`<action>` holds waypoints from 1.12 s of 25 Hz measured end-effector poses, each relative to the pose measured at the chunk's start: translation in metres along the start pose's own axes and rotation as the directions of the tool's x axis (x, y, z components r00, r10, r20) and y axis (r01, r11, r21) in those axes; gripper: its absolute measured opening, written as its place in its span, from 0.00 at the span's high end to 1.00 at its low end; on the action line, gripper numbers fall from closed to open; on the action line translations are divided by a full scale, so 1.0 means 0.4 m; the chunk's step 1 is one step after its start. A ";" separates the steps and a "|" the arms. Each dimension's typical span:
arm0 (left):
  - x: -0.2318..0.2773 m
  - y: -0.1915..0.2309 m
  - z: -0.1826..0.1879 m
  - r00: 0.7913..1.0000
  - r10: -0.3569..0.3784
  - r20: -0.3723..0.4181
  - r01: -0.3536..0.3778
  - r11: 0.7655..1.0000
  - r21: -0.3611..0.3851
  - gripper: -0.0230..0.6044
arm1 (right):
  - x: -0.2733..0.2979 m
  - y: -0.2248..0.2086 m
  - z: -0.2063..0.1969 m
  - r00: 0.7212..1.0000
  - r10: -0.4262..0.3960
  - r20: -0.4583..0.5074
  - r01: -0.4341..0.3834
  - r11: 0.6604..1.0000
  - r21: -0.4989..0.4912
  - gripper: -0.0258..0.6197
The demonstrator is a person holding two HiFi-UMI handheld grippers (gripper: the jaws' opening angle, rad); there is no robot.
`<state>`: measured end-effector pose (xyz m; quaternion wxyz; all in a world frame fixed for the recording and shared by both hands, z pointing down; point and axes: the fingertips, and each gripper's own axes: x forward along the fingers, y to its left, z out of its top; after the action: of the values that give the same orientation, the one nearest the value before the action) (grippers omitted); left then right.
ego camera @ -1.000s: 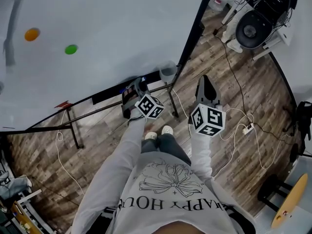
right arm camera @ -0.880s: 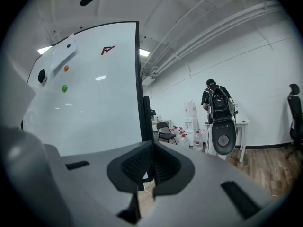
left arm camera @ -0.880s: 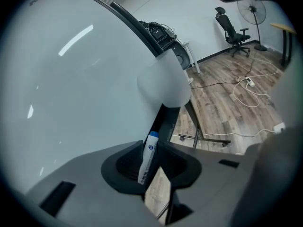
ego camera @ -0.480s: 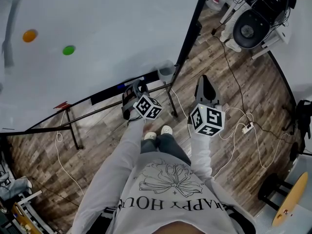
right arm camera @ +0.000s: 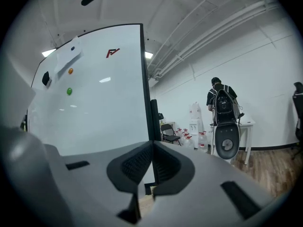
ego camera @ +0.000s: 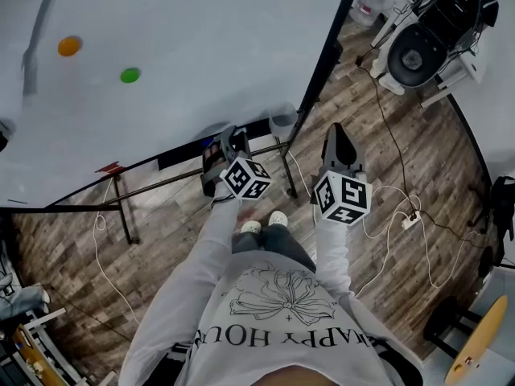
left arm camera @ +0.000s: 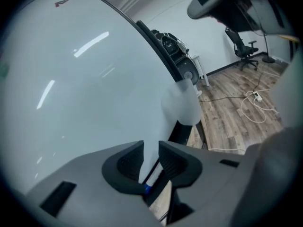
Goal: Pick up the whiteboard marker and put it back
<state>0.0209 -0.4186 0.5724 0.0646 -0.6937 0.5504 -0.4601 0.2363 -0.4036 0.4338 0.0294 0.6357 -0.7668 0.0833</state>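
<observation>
Left gripper (ego camera: 228, 137) just before the whiteboard (ego camera: 201, 39) tray (ego camera: 181, 158), cup (ego camera: 282, 120) at its right end, right gripper (ego camera: 338, 133) farther right.

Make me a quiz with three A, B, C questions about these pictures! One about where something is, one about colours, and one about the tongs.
1. Where is the see-through cup?
A) on a shelf
B) at the bottom corner of the whiteboard
C) in a sink

2. What colours are the two round magnets on the board?
A) red and blue
B) orange and green
C) pink and yellow

3. How are the right tongs?
A) wide open
B) holding a ball
C) closed and empty

Answers:
1 B: the head view shows it beside the board's dark frame, at the lower corner.
2 B: there is an orange magnet and a green magnet.
3 C: in the right gripper view the jaws touch, with nothing between them.
</observation>
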 end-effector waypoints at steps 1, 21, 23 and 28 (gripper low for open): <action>-0.018 0.021 0.015 1.000 0.010 0.022 -0.010 1.000 -0.029 0.81 | 0.001 0.009 0.003 1.000 0.007 0.004 -0.007 1.000 0.001 0.95; -0.301 0.330 0.188 0.899 0.188 0.396 0.100 0.791 -0.604 0.93 | 0.020 0.151 0.076 0.994 0.089 0.065 -0.087 0.996 -0.028 0.95; -0.305 0.336 0.181 0.896 0.196 0.398 0.097 0.788 -0.608 0.93 | 0.022 0.160 0.078 0.994 0.090 0.066 -0.088 0.996 -0.035 0.95; -0.318 0.344 0.182 0.890 0.207 0.407 0.097 0.785 -0.612 0.93 | 0.018 0.160 0.084 0.994 0.084 0.071 -0.081 0.996 -0.037 0.95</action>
<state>-0.0205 -0.3973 0.3770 -0.0255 -0.7469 0.6599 -0.0780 0.1742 -0.4046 0.3960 0.0091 0.6055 -0.7943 0.0484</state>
